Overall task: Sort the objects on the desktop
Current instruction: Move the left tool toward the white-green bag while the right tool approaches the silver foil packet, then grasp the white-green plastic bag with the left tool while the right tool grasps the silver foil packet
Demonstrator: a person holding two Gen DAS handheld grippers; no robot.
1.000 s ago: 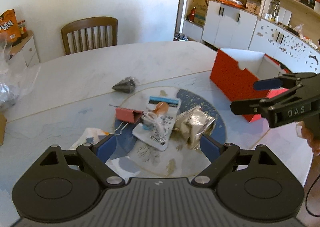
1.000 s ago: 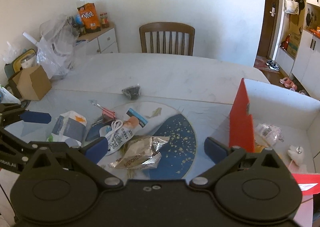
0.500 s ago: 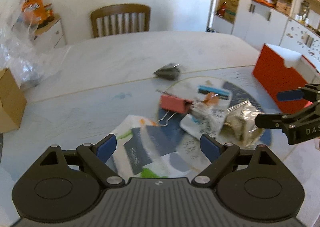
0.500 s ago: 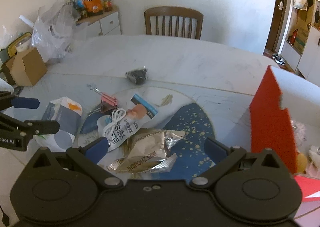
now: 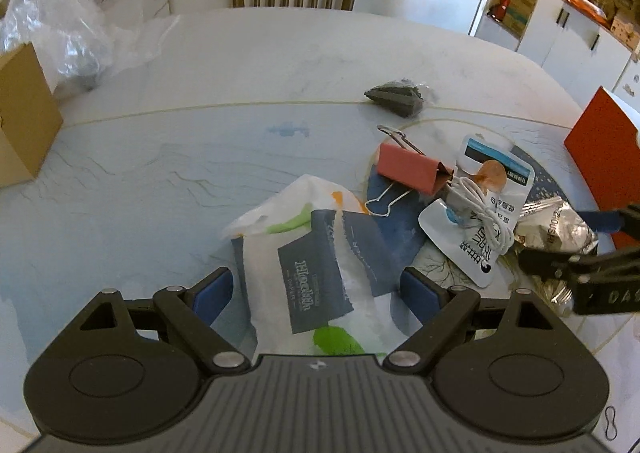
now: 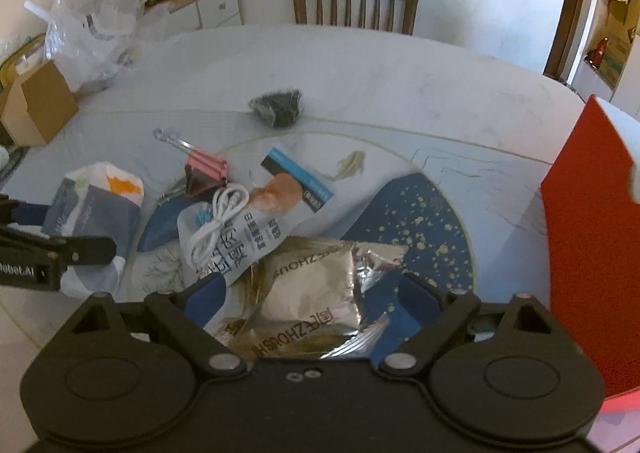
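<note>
- At the far left a brown cardboard box (image 5: 24,113) is seen on the marble table (image 5: 240,65), with a crumpled clear plastic bag (image 5: 72,33) behind it.
- The left gripper (image 5: 316,293) is held wide apart over a white and navy tissue pack (image 5: 316,253); the pack lies between the blue pads (image 5: 212,293), which are not pressed on it.
- Right of the pack a pink binder clip (image 5: 412,169) is found (its wire handles spread out), touching a white snack pouch (image 5: 484,213) on which a coiled white cable (image 5: 480,209) rests.
- Beyond the clip, well apart, a small dark packet (image 5: 396,95) lies on the table.
- The right gripper (image 6: 310,301) is being closed around a crumpled silver foil wrapper (image 6: 316,289), which lies between the pads on the round blue-and-white mat (image 6: 424,221); no pressing contact is seen.
- At the far right a red-sided box (image 6: 588,253) stands beside the mat.
</note>
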